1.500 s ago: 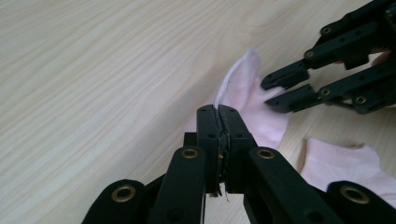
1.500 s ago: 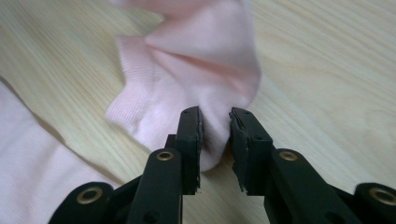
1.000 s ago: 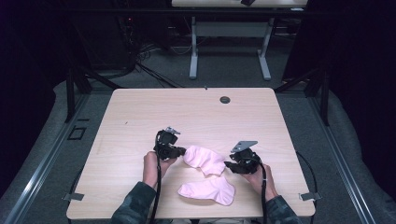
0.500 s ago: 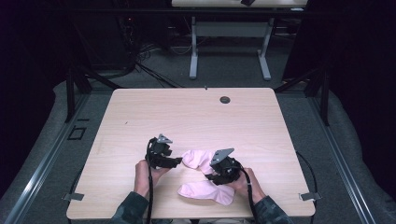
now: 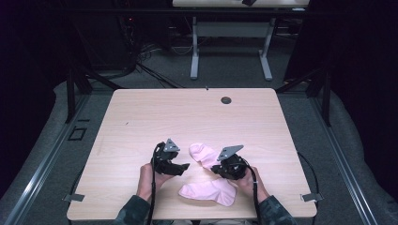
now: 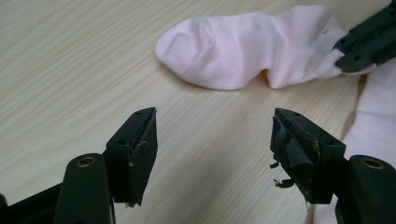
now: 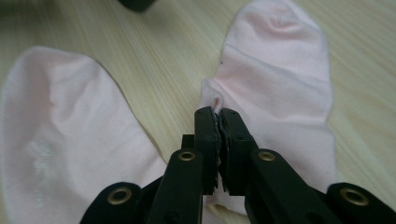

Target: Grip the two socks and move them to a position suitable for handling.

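Two pale pink socks lie near the table's front edge. The upper sock (image 5: 201,153) (image 6: 243,46) (image 7: 275,84) stretches away from my right gripper (image 5: 215,168) (image 7: 217,114), which is shut on its cuff edge. The left gripper view shows that pinch at its top right. A second sock (image 5: 209,191) (image 7: 60,130) lies flat closer to the person, with an edge of it (image 6: 378,112) beside my left gripper's jaw. My left gripper (image 5: 185,166) (image 6: 215,126) hovers open over bare wood, just left of both socks, holding nothing.
The light wooden table (image 5: 155,117) has a small dark grommet (image 5: 226,100) near its far edge. Beyond it stands another desk's white frame (image 5: 230,51) on grey floor. Both forearms come in over the front edge.
Both grippers drew back toward the front edge. The right gripper moved left to the upper sock's cuff and shut on it. The left gripper stays open.
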Demonstrator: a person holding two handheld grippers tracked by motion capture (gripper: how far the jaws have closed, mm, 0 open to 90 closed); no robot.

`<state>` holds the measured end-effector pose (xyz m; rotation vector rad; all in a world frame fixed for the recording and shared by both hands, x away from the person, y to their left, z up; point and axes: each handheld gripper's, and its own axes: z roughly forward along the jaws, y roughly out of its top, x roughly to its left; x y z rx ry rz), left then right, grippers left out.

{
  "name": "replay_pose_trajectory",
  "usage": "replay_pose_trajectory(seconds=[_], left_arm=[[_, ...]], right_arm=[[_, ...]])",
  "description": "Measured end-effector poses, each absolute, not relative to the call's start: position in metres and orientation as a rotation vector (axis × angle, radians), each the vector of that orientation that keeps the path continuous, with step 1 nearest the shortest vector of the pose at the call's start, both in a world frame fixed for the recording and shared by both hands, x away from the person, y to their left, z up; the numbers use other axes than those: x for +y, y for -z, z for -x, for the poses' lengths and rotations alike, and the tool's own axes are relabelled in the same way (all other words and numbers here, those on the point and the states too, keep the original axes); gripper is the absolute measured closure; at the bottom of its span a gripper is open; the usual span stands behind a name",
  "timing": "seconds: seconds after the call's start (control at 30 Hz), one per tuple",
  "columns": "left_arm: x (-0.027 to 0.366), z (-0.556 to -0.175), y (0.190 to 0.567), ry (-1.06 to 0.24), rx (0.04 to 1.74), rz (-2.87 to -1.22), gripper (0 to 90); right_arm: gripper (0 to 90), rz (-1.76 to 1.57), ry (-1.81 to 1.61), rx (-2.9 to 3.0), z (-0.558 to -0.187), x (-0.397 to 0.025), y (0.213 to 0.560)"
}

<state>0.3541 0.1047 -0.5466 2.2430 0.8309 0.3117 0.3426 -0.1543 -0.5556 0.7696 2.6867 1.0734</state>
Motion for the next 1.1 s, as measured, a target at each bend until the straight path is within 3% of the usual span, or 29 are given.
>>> replay_pose_trajectory(seconds=[0.33, 0.43, 0.53, 0.7, 0.77, 0.87, 1.1], left_arm=[[0.067, -0.35, 0.535, -0.311, 0.594, -2.259, 33.9], [0.053, -0.351, 0.533, -0.304, 0.504, -2.264, 38.7], [0.046, -0.354, 0.532, -0.296, 0.474, -2.262, 51.9], [0.032, -0.363, 0.536, -0.184, 0.435, -2.246, 82.8], [0.029, -0.363, 0.536, -0.172, 0.44, -2.253, 88.0], [0.027, -0.363, 0.534, -0.161, 0.472, -2.256, 88.5], [0.022, -0.365, 0.522, -0.161, 0.567, -2.236, 88.6]], right_arm=[[86.3, -0.756, -1.203, 2.641, -0.341, -0.174, 0.519], [86.2, -0.749, -1.226, 2.646, -0.342, -0.178, 0.513], [86.1, -0.752, -1.238, 2.659, -0.343, -0.181, 0.511], [85.6, -0.769, -1.255, 2.663, -0.344, -0.185, 0.513], [84.9, -0.782, -1.238, 2.652, -0.344, -0.187, 0.516], [78.8, -0.811, -1.257, 2.61, -0.341, -0.189, 0.519], [51.7, -0.821, -1.232, 2.477, -0.32, -0.19, 0.518]])
